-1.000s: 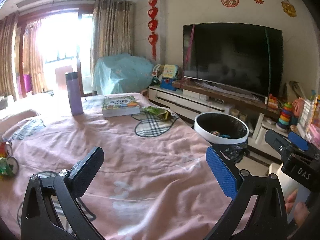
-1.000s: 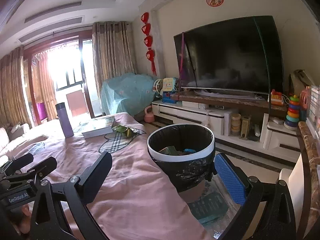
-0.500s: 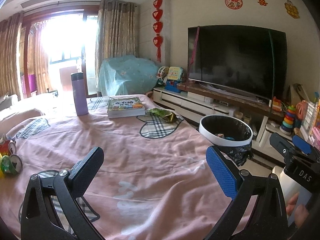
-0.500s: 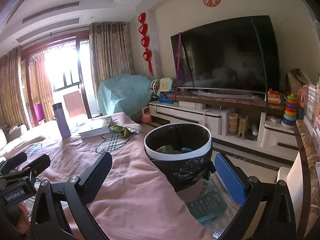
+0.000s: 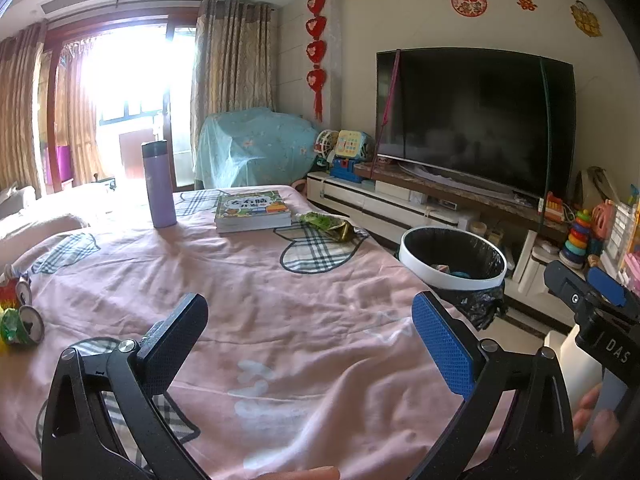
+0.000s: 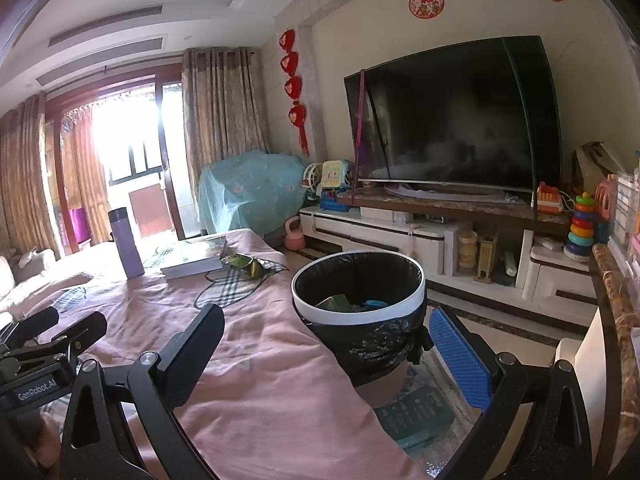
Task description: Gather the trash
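Note:
A white-rimmed bin (image 5: pixel 452 258) (image 6: pixel 358 294) lined with a black bag stands beside the table's right edge, with scraps inside. A crumpled green wrapper (image 5: pixel 326 224) (image 6: pixel 242 263) lies on the pink cloth beside a book. Two crushed cans (image 5: pixel 18 314) lie at the table's left edge. My left gripper (image 5: pixel 310 340) hovers open over the near part of the cloth, holding nothing. Off the table's right side my right gripper (image 6: pixel 326 344) is open and empty, with the bin just beyond its fingers. Each gripper shows at the edge of the other's view.
A purple flask (image 5: pixel 159 184) and a book (image 5: pixel 252 212) stand at the far side of the pink-covered table (image 5: pixel 280 320). A TV cabinet (image 6: pixel 420 240) with toys runs along the right wall. A green packet (image 6: pixel 416 414) lies on the floor by the bin.
Both views have tilted upward a little, so the table and bin sit lower in frame. Both grippers stay open and empty.

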`<action>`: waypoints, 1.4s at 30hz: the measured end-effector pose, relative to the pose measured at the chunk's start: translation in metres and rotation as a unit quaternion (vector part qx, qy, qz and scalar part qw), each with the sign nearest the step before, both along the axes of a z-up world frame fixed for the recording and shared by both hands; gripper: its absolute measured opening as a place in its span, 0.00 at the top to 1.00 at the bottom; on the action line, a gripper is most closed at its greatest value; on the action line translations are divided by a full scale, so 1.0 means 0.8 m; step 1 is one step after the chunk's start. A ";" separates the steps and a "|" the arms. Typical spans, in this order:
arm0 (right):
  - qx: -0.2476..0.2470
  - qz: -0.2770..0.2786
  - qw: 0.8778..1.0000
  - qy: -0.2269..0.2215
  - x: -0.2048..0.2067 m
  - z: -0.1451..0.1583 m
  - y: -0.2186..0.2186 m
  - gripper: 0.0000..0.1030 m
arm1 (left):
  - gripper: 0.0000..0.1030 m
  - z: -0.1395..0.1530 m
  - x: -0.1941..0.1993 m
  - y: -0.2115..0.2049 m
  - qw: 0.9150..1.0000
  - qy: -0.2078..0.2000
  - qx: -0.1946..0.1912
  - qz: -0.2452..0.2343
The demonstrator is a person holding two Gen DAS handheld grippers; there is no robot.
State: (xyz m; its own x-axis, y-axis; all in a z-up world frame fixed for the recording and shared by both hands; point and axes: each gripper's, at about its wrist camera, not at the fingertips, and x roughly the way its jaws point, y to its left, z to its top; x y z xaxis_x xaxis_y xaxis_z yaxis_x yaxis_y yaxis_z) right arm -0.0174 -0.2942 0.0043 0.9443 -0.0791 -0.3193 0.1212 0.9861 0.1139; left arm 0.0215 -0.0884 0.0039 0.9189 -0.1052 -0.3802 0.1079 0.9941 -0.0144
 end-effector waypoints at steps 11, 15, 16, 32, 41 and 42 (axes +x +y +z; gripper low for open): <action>0.003 0.003 1.000 -0.002 -0.002 0.000 0.000 0.00 | 0.00 0.000 -0.004 -0.003 1.000 -0.007 0.005 -0.001; 0.004 0.005 1.000 -0.001 -0.001 0.000 0.001 0.00 | 0.00 0.000 -0.005 -0.003 1.000 -0.008 0.006 -0.001; 0.005 0.005 1.000 -0.001 -0.001 0.000 0.001 0.00 | 0.00 0.000 -0.006 -0.004 1.000 -0.009 0.007 -0.001; 0.007 0.006 1.000 0.001 -0.001 0.000 -0.001 0.00 | 0.00 0.001 -0.005 -0.005 1.000 -0.007 0.010 -0.004; 0.006 0.009 1.000 0.003 -0.001 -0.001 0.002 0.00 | 0.00 0.000 -0.004 -0.005 1.000 -0.006 0.011 -0.005; 0.006 0.008 1.000 0.002 -0.001 -0.001 0.001 0.00 | 0.00 0.000 -0.004 -0.005 1.000 -0.006 0.010 -0.005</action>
